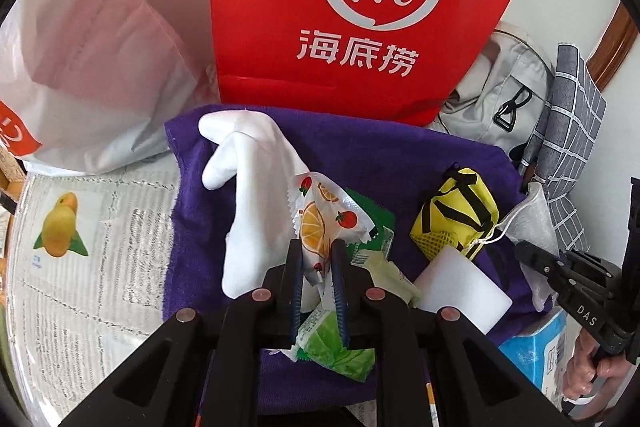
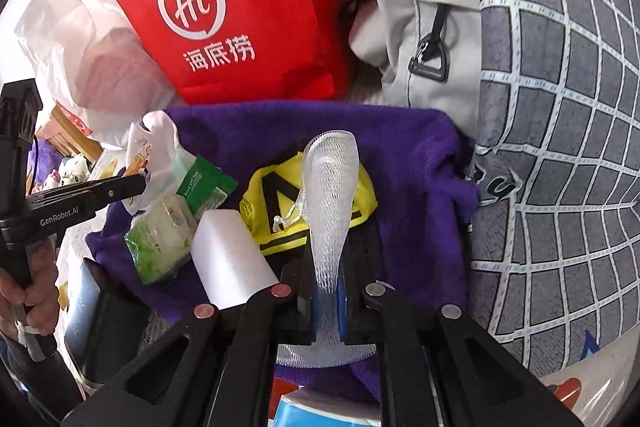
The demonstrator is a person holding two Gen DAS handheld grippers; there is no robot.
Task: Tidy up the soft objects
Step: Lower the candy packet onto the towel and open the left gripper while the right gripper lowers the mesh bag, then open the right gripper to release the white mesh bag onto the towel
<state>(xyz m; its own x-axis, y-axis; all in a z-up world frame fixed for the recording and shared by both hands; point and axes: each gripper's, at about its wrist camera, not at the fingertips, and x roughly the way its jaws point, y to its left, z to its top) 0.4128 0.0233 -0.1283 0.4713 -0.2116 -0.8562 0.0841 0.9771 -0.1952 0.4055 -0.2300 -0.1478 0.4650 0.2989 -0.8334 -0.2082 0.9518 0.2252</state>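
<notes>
Currently pinching with the left tongs, closed almost fully together on the lower edge of the fruit-print sachet. Holds it above the purple towel, just right of the white glove and far of the green packets. Likewise clamping with the right tongs, drawn nearly together on the narrow neck of the mesh pouch, standing up over the yellow pouch near the towel's right side.

Risks losing the sachet: only a thin strip of slick film between the pads, so any quick swing or slight slackening probably means sliding out and landing back among the clutter. Risks dragging the glove along too, given the sachet lying against its edge; cannot tell whether merely touching or caught. Could also crush or burst the sachet through squeezing harder as a remedy.

On the right, risks snagging: open mesh and a loose drawstring close to the yellow pouch, likely to hook and pull that pouch or the white pad off the towel. Risks knocking the two tongs together as well, working close over the same crowded towel, with the red bag standing at the far edge ready to topple from a careless nudge.
</notes>
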